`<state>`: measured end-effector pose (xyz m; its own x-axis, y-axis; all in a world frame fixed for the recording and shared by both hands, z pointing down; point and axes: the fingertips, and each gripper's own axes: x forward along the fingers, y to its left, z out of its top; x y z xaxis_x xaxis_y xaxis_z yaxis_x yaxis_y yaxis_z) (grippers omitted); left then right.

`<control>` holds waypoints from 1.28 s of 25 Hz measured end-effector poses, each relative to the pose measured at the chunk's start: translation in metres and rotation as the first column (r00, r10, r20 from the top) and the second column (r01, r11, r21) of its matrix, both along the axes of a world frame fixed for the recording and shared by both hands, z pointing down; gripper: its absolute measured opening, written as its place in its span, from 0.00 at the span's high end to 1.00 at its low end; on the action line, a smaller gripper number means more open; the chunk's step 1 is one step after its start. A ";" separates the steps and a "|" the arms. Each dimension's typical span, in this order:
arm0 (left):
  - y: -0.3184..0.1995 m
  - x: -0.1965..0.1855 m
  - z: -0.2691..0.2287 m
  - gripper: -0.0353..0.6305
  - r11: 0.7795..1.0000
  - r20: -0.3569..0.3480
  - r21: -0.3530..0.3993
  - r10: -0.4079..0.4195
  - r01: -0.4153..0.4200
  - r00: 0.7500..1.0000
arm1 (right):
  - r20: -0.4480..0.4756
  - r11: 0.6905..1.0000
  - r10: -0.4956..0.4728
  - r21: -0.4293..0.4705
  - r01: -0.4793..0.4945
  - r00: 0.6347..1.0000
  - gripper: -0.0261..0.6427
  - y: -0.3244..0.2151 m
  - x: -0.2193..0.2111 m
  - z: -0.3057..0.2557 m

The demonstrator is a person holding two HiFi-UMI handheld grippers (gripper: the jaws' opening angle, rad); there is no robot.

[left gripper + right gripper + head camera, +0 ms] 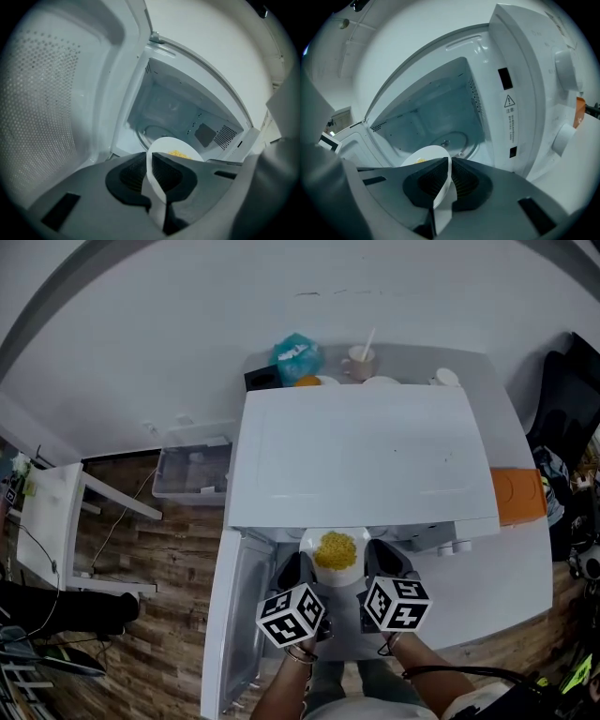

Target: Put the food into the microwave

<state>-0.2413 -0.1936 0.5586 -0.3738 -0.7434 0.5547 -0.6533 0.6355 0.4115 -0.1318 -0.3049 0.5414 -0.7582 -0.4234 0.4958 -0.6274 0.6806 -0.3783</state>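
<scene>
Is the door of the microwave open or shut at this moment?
Open. The door stands swung out to the left, and both gripper views look straight into the inside of the microwave.

The tool [151, 171] pinches the rim of a white plate [161, 146], its dark jaws closed on either side. Yellow food [178, 153] lies on the plate. Ahead gapes the microwave [183, 110], its perforated door [42, 108] swung open at left.
</scene>
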 end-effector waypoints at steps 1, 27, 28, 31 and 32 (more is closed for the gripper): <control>-0.001 -0.002 0.000 0.89 1.000 0.001 0.003 -0.001 0.001 1.000 | 0.001 1.000 0.001 0.003 -0.001 1.000 0.92 -0.001 -0.002 0.000; -0.036 -0.039 0.009 0.89 0.999 0.048 0.049 -0.026 0.024 0.999 | 0.052 0.998 0.056 0.019 -0.057 0.997 0.92 -0.035 -0.035 0.009; -0.039 -0.040 0.009 0.89 0.998 0.051 0.050 -0.025 0.022 0.998 | 0.054 0.998 0.063 0.018 -0.064 0.997 0.92 -0.037 -0.035 0.010; -0.045 -0.044 0.009 0.89 0.998 0.060 0.053 -0.022 0.019 0.998 | 0.058 0.997 0.076 0.018 -0.078 0.995 0.92 -0.041 -0.036 0.011; -0.047 -0.045 0.009 0.89 0.998 0.064 0.053 -0.019 0.016 0.998 | 0.059 0.997 0.080 0.019 -0.081 0.995 0.92 -0.042 -0.037 0.011</control>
